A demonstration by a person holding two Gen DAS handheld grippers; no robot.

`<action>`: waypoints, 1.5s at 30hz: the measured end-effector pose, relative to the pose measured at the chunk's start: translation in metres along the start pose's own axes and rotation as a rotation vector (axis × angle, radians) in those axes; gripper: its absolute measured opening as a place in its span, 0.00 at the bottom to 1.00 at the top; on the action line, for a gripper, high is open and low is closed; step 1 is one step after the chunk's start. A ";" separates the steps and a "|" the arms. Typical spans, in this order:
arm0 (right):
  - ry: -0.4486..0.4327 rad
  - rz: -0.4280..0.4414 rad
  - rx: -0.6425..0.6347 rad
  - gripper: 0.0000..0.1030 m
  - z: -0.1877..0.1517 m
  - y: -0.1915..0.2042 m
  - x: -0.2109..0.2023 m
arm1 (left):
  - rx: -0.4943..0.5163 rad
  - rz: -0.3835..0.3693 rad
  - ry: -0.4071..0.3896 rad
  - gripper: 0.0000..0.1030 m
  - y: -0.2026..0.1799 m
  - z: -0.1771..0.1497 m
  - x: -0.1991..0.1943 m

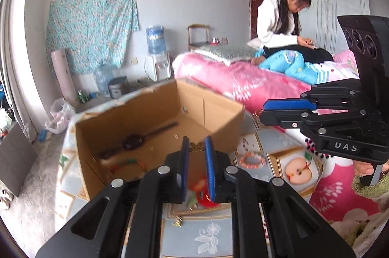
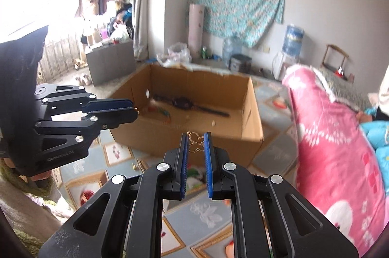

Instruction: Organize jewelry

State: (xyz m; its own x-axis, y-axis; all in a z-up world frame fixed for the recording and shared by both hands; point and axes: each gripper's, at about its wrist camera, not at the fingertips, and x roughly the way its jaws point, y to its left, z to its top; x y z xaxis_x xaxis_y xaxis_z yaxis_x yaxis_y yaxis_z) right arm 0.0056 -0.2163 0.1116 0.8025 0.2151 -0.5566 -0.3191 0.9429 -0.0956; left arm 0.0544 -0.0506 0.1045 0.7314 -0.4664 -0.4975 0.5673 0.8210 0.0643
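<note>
Left gripper [image 1: 196,145]: your jaws are clenched on a bronze butterfly ornament [image 1: 196,147], pinched at the fingertips.
Right gripper [image 2: 197,142]: clenched on a gold wire butterfly [image 2: 196,142], its wings spread upright between the pads.
Cardboard box [image 2: 250,112]: lies straight ahead of and below both tips, open side up; its long axis runs across your view.
Nearer hand: neither, as far as you can judge; both tips hang just short of the near wall.
Box contents: a dark watch [image 2: 184,103] lying lengthwise along the floor, a coloured bracelet [image 2: 162,112] beside it.
Still on the cloth: a pink bead bracelet [image 1: 252,160], right of the box.
</note>
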 end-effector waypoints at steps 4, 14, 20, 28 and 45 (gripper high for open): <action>-0.057 0.026 -0.039 0.10 0.025 -0.006 0.000 | 0.005 0.024 -0.026 0.12 0.010 0.024 -0.003; 0.245 0.334 0.091 0.10 0.074 -0.050 0.132 | -0.279 -0.226 0.340 0.12 0.077 0.049 0.119; 0.478 0.367 0.162 0.10 0.067 -0.062 0.211 | -0.433 -0.290 0.579 0.12 0.097 0.031 0.189; 0.507 0.327 0.172 0.14 0.069 -0.073 0.220 | -0.516 -0.284 0.672 0.14 0.102 0.025 0.217; 0.319 0.262 0.240 0.29 0.079 -0.098 0.139 | -0.482 -0.181 0.490 0.21 0.121 0.038 0.155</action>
State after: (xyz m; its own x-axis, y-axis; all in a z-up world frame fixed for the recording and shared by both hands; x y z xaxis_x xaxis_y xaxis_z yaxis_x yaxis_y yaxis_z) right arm 0.1882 -0.2586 0.1091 0.5037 0.3999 -0.7658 -0.3342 0.9076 0.2542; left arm 0.2508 -0.0365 0.0677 0.3231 -0.5002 -0.8034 0.3502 0.8518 -0.3896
